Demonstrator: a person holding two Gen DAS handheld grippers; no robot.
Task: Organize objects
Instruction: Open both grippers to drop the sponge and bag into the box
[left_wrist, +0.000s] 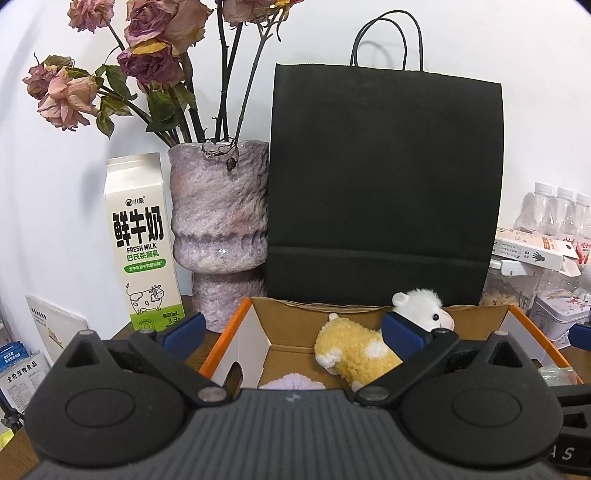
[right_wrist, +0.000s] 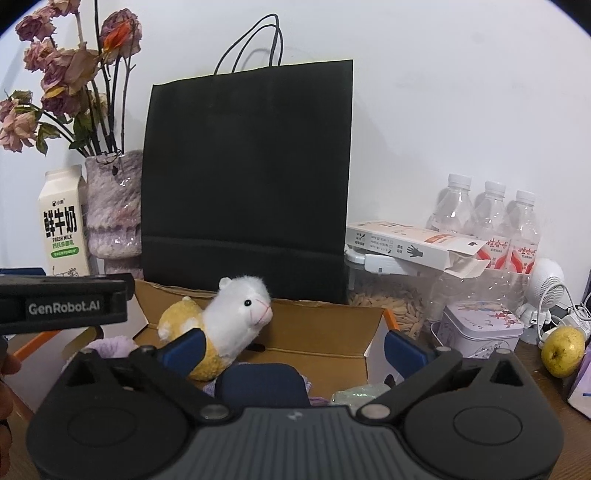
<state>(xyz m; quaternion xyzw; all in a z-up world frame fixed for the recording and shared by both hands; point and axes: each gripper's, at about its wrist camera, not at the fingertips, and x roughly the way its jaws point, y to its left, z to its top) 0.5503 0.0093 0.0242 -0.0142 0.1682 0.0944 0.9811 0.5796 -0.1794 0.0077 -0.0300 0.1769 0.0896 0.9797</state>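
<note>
While both grippers hover with fingers spread wide and holding nothing, a plush alpaca (right_wrist: 236, 314) lies inside an open cardboard box (left_wrist: 295, 325) on the desk (right_wrist: 535, 373). Left gripper (left_wrist: 291, 328); right gripper (right_wrist: 291, 349). Behind stands a milk carton (left_wrist: 142, 240) reading "FRESH MILK". A side bar reads "GenRobot.AI" (right_wrist: 62, 306). Bottle labels look too blurred to read.

Plain white wall (right_wrist: 443, 92) (evenly lit), dark wooden tabletop (right_wrist: 535, 373)

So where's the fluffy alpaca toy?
The alpaca lies in the cardboard box, toward its back, in front of the black bag; both views show it.
</note>
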